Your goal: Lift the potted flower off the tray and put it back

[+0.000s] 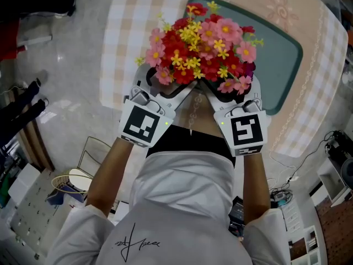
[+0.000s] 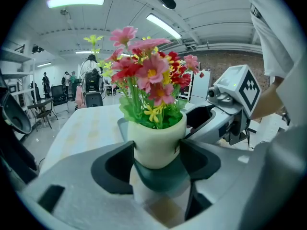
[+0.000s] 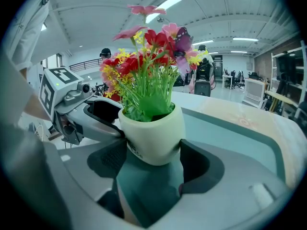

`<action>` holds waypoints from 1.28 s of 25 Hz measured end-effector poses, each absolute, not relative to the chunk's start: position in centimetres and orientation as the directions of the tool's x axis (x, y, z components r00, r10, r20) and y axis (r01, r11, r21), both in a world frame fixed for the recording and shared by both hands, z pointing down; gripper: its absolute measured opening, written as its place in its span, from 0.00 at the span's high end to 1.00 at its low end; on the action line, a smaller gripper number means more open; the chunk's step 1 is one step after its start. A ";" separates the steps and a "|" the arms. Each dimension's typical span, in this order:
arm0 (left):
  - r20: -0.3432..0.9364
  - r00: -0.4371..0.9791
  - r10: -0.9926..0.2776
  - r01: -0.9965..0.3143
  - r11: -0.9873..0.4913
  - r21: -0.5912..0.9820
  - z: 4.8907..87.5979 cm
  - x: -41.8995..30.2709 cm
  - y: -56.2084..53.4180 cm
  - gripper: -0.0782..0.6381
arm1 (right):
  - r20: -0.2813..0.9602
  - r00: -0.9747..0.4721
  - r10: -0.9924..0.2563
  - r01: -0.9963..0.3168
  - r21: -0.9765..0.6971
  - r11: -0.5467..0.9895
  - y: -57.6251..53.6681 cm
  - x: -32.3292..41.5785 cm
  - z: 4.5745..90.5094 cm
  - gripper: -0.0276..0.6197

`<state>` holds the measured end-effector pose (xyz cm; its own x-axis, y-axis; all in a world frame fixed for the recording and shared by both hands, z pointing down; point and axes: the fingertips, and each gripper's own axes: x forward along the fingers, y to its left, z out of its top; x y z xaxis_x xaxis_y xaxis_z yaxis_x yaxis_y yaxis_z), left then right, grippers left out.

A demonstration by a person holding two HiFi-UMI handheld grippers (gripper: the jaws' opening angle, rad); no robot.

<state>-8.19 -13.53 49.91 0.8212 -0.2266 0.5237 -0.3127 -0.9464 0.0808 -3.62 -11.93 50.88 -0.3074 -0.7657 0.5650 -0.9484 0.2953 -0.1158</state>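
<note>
Left claw [image 2: 157, 159] and right claw [image 3: 152, 155] clamp the potted flower [image 1: 201, 43], seemingly lifted; next: lower it onto the upper-right tray [image 1: 282, 59].

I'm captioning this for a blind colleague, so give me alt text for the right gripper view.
A cream potted flower with red, pink and yellow blooms is clamped between the dark jaws of the right gripper, over a teal tray. The left gripper, with its marker cube, holds the same pot from the picture's left.

An open lab hall with strip lights [image 2: 76, 1] and shelving [image 3: 287, 80].
</note>
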 end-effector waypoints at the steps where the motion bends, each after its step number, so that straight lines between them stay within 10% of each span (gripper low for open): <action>1: 0.524 0.821 -0.228 -0.316 -0.945 0.083 50.0 -8.2 -13.5 0.47 | 0.566 -0.308 -0.765 -0.948 -0.115 0.297 -11.9 -3.6 50.9 0.41; 32: 0.504 0.832 -0.231 -0.311 -0.947 0.079 47.1 -9.1 -13.1 0.48 | 0.561 -0.271 -0.782 -0.962 -0.125 0.243 -11.1 -4.6 48.3 0.41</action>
<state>-9.14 -13.09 47.12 0.8322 -0.2311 0.5040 -0.3111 -0.9471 0.0795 -4.56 -11.12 48.25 -0.2709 -0.7821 0.5612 -0.9618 0.2434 -0.1250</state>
